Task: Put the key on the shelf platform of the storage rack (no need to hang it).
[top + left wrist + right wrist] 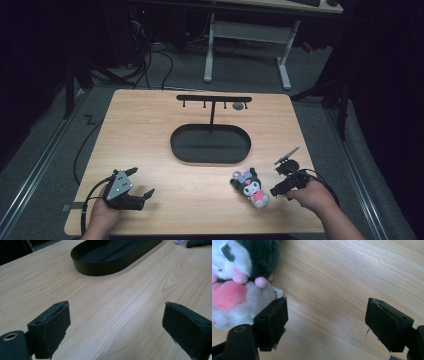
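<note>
A small plush toy (252, 187), black and white with pink parts, lies on the wooden table (150, 130) near the front right. My right gripper (280, 178) stands open just right of it. In the right gripper view the plush (239, 277) is at the left, beside the left fingertip (273, 317), and only bare wood lies between the jaws of the gripper (327, 320). My left gripper (142, 181) is open at the front left, low over the table, holding nothing (116, 325).
A black oval tray (176, 150) sits mid-table, with a black T-shaped hook stand (214, 100) rising behind it and a small grey object (238, 106) hanging under its bar. The tray's wall (100, 271) lies ahead of the left gripper. A desk frame (247, 35) stands beyond the table.
</note>
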Action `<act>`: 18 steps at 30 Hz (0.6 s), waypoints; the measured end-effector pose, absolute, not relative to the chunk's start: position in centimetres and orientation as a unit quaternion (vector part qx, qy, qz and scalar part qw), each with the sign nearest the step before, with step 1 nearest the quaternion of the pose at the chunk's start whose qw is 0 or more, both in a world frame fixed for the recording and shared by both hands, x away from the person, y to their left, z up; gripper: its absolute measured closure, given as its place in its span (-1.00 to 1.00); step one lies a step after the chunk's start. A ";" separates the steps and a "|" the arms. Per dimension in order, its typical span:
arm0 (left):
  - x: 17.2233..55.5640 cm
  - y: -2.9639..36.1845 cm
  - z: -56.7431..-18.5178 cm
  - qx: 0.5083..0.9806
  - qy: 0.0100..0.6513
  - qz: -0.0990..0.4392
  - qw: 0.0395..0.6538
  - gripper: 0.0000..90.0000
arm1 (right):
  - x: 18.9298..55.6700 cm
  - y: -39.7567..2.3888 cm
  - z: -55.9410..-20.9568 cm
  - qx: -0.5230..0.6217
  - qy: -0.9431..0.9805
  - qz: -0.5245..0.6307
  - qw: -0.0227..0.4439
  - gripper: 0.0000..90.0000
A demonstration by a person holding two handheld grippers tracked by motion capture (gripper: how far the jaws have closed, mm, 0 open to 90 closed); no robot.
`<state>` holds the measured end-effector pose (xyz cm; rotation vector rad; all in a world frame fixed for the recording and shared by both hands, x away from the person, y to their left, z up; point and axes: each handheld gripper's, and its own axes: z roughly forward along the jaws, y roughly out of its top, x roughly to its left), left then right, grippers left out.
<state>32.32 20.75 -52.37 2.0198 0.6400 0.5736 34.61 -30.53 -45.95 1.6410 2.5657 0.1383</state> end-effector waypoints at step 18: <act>32.2 20.8 -52.4 0.819 0.261 0.231 0.457 -0.81 | 35.0 -28.0 -42.2 0.520 0.853 0.030 0.045 -0.89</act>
